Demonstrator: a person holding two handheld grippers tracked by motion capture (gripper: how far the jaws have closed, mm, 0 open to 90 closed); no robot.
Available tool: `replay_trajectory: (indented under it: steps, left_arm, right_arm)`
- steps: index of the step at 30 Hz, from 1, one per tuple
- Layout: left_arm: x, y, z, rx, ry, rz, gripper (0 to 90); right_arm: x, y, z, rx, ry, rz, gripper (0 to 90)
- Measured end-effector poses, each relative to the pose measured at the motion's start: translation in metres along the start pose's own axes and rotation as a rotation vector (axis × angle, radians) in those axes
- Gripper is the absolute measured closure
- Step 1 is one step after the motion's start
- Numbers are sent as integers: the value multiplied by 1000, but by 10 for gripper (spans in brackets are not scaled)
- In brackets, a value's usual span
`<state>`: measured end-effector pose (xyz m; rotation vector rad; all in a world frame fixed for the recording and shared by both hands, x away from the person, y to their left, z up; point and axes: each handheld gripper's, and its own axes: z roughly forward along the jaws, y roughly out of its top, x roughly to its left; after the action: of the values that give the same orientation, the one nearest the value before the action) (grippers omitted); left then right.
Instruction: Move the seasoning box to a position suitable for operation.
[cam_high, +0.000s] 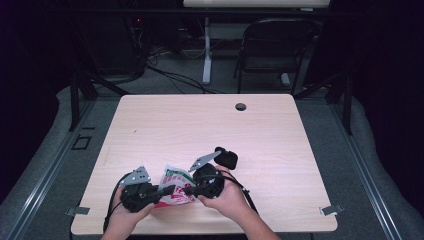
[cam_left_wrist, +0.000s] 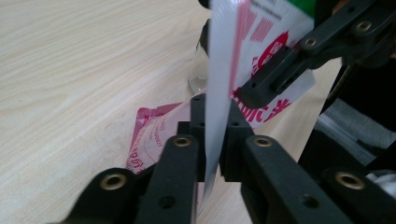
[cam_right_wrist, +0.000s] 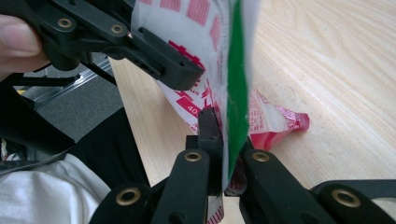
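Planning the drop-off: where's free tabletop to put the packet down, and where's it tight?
Free: the whole far half of the table up to the cable hole, plus the right side past the black object. Crowded: the near edge, where the left tool and right tool both pinch the red-and-white packet.

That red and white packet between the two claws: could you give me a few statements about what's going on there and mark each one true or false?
1. Both claws grip the packet. True: the left claw and the right claw are each shut on an edge of it.
2. The packet lies flat and untouched on the table. False: it is held up, with only its lower end near the wood.
3. The packet carries red print on white. True.
4. The table is made of glass. False: it is pale wood grain.
5. A folding chair stands beyond the table. True.
6. The claws meet at the table's far edge. False: they work near the person's edge.
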<state>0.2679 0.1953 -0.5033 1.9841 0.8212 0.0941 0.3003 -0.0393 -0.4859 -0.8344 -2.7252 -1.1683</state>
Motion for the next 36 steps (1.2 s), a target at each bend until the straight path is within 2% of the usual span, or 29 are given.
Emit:
replay_trajectory:
  steps: [1,4,9,12,14,17,20,22,24,27,31,34,36]
  left_arm:
    - [1,0,-1,-3,9,1,814]
    - [7,-5,-5,-31,-10,-13,734]
    - [10,-10,-12,-57,1,-15,599]
    - [12,-12,-13,-52,8,22,518]
    - [12,-16,-11,-45,-2,41,456]
    - [12,-20,-8,-40,20,80,393]
    - [13,-23,-6,-31,23,93,374]
    - [14,-25,-5,-34,22,86,365]
    - [15,-26,-4,-27,17,101,355]
    - [16,-28,-3,-28,0,122,343]
    - [17,-30,1,-11,-16,116,333]
    - [18,-32,5,-2,-44,108,314]
    - [19,-32,7,5,-55,126,304]
  right_arm:
    - [1,0,1,8,-4,-11,900]
    - [2,2,2,13,-6,-32,900]
    - [0,5,1,-2,15,-38,900]
    - [-1,7,0,5,21,-55,900]
    - [-1,7,-1,-13,26,-52,900]
    - [-2,8,-5,-17,37,-66,900]
    - [-4,9,-9,-22,41,-75,900]
    - [-5,9,-11,-33,52,-71,900]
    - [-5,10,-13,-30,59,-74,900]
    - [-3,13,-18,-34,77,-80,900]
    - [0,17,-26,-44,101,-87,900]
    - [2,19,-31,-36,101,-109,900]
    - [5,21,-33,-41,107,-112,900]
